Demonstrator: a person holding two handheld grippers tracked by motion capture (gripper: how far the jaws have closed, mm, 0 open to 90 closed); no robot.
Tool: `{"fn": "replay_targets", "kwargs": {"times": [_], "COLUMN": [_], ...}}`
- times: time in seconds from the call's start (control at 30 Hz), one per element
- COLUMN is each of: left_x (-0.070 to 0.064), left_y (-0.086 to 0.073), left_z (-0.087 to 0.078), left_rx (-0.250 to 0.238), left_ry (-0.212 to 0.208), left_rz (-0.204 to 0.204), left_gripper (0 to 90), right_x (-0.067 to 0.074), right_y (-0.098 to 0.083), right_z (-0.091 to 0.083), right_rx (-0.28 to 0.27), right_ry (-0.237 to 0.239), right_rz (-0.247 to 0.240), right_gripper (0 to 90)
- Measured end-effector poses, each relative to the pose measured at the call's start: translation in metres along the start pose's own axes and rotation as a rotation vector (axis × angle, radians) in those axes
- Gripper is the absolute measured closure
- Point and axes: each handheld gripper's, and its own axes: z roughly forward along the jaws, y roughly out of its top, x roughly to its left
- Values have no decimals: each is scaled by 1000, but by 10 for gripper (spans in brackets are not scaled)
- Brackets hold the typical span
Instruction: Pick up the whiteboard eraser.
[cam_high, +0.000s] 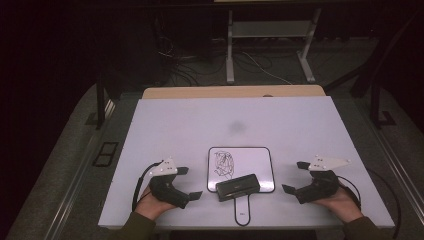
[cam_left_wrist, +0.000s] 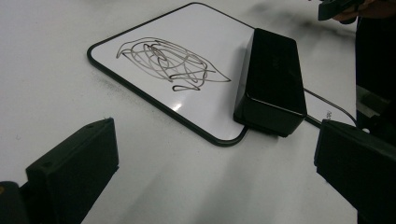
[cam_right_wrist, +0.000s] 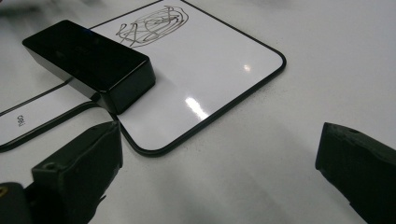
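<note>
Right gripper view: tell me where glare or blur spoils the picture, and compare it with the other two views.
Right gripper view: bright glare spots sit on the whiteboard, and the near fingers are soft. Left gripper view: a small glint on the board's near edge, scribble sharp, eraser glossy. High view: the room behind is dark, the table evenly lit, with a faint grey smudge near its middle.

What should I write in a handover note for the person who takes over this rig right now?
Left gripper: open, empty, resting on the table left of the small whiteboard.
Right gripper: open, empty, on the table right of the board.
Black eraser: lies across the board's near edge, by its handle, touched by neither gripper.
Scribble: on the board's left half, not wiped.
Done: nothing visible yet.
Left, probably: pick up the eraser and wipe the scribble off.
</note>
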Motion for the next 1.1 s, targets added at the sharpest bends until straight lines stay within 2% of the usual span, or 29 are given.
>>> {"fn": "replay_targets", "kwargs": {"times": [0.33, 0.6, 0.8, 0.97, 1.1], "left_x": [1, -1, -1, -1, -1], "left_y": [4, 9, 14, 15, 18], "left_z": [1, 0, 3, 5, 7], "left_rx": [-7, -22, -31, -8, -13], "left_ry": [1, 4, 5, -5, -10], "left_rz": [-11, 2, -14, 3, 5], "left_gripper": [0, 0, 0, 0, 0], "right_x": [0, 2, 0, 0, 0], "right_y": [-1, 0, 1, 0, 1], "right_z": [1, 0, 0, 0, -1], "right_rx": [1, -15, -17, -14, -20], "right_ry": [19, 34, 34, 33, 34], "right_rz": [-2, 19, 25, 22, 29], "right_gripper": [0, 0, 0, 0, 0]}}
